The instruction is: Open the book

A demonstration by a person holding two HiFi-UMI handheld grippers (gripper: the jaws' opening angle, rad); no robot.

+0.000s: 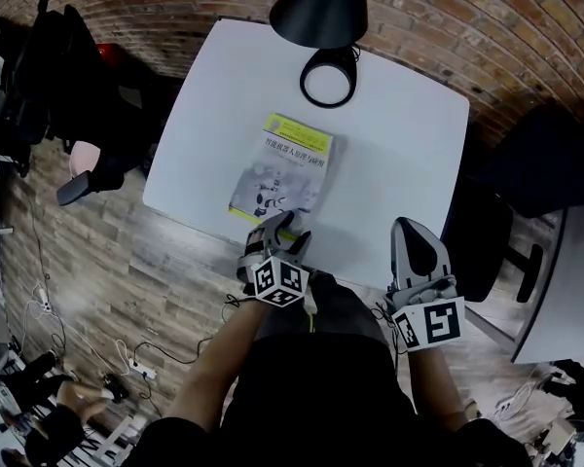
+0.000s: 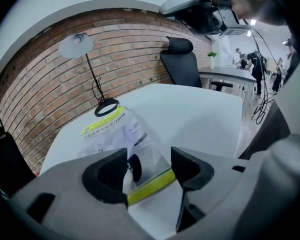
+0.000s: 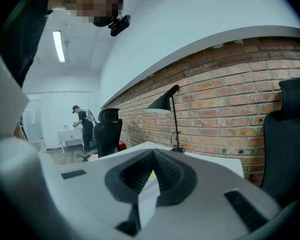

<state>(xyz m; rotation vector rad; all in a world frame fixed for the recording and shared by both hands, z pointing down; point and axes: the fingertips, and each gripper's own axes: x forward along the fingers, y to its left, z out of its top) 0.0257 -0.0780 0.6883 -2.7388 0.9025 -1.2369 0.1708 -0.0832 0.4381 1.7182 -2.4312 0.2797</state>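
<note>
My left gripper (image 1: 280, 230) hangs wide open at the near edge of the book (image 1: 282, 168); the yellow-green strip of that edge shows between the jaws, and neither pad presses on it. The book lies closed, cover up, on the white table (image 1: 409, 134), close to the near side, with the lamp (image 1: 323, 13) beyond it at the far side. My right gripper (image 1: 416, 246) sits off to the right, jaws together on nothing. I judge this to be the approach — next I must catch the cover alone, not the whole block, and lift it over.
</note>
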